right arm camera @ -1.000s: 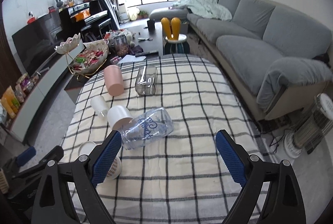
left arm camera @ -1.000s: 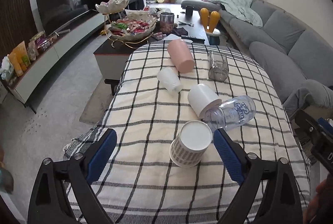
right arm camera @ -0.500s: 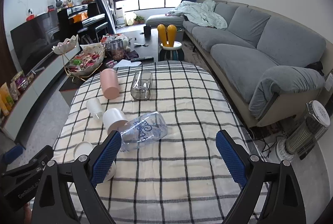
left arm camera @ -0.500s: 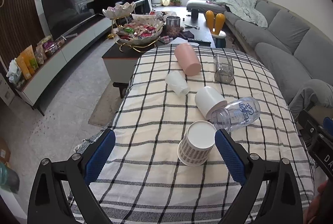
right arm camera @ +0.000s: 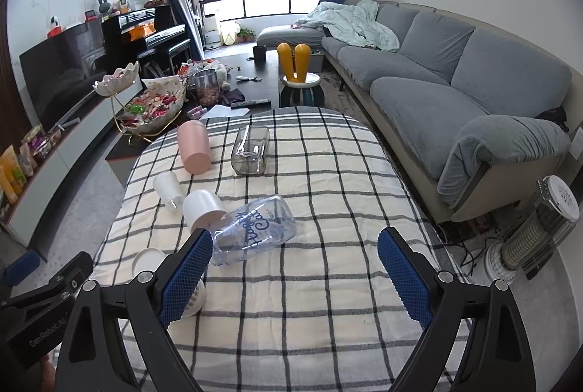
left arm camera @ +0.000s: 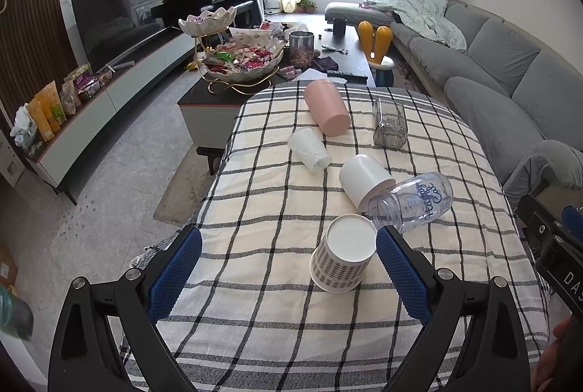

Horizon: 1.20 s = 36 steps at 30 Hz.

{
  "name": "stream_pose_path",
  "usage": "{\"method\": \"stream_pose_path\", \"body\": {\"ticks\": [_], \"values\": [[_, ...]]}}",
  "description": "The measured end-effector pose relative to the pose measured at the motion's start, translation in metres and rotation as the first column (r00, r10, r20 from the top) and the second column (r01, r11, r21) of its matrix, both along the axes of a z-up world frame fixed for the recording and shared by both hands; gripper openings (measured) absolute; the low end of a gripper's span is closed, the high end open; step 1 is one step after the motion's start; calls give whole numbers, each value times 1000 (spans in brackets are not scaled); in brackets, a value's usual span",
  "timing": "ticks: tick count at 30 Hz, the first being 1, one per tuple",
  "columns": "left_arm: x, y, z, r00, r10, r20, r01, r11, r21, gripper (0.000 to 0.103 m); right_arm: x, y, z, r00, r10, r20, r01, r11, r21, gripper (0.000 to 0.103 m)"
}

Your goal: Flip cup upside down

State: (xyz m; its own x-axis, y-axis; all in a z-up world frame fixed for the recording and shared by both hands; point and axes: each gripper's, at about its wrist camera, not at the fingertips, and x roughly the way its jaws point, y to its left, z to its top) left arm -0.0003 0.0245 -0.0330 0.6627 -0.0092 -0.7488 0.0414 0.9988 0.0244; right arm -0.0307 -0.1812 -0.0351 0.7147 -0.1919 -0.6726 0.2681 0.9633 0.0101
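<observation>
A checked paper cup [left arm camera: 342,259] stands upside down on the plaid tablecloth, just left of my left gripper's right finger. My left gripper [left arm camera: 288,259] is open and empty above the cloth. Further back several cups lie on their sides: a white cup [left arm camera: 364,178], a clear printed cup [left arm camera: 413,202], a small white cup [left arm camera: 309,149], a pink cup [left arm camera: 326,107] and a clear glass [left arm camera: 389,129]. My right gripper [right arm camera: 295,262] is open and empty; the clear printed cup [right arm camera: 255,231] lies just beyond its left finger. The checked cup [right arm camera: 149,260] is partly hidden behind that finger.
The plaid-covered table [right arm camera: 328,282] has a grey sofa [right arm camera: 473,100] on its right and a heater [right arm camera: 535,231] on the floor. A dark coffee table with a snack stand [left arm camera: 240,63] lies beyond the far edge. A TV console [left arm camera: 91,100] lines the left wall.
Both grippers have drawn back and risen from the table, so the cups look smaller and further off. Both stay open. The cups have not moved.
</observation>
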Motion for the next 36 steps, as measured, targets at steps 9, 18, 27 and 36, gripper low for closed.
{"method": "stream_pose_path", "body": {"ticks": [9,18,27,36], "values": [[0,0,0,1000,1,-1,-1,1000,1,98,0,0,0,1000,0,0,0,1000,-2,92],[0,0,0,1000,1,0,-1,1000,0,98,0,0,0,1000,-1,1,1,1000,0,92],[-1,-3,3,1000,-4,10,4,1000,6,99,0,0,0,1000,-2,2,2,1000,0,92],[-1,-3,4,1000,-5,12,5,1000,7,100,0,0,0,1000,-1,1,1,1000,1,92]]}}
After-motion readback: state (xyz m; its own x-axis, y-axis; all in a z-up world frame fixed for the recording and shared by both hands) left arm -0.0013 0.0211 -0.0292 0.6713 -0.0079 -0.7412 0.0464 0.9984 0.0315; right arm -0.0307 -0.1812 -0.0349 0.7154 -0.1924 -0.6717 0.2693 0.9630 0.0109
